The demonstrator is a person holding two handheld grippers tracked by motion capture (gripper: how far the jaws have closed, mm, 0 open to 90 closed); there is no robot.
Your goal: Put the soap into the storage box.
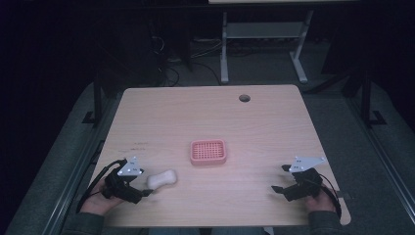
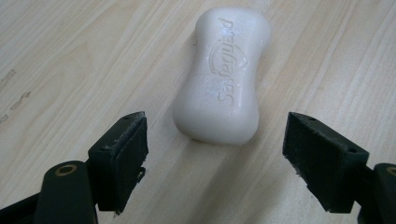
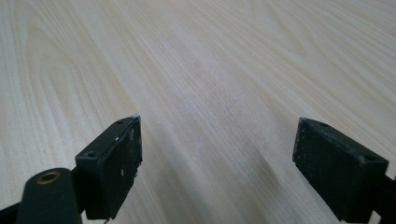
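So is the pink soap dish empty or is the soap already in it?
Empty. The pink soap dish shows only its bare grid, while the soap lies on the table by the left gripper.

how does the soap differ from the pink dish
The soap is white and solid, with a waisted, rounded shape; the dish is pink, rectangular and has a grid of holes. The soap lies just ahead of the open left gripper; the dish sits near the table's middle, away from both grippers. Both rest flat on the table.
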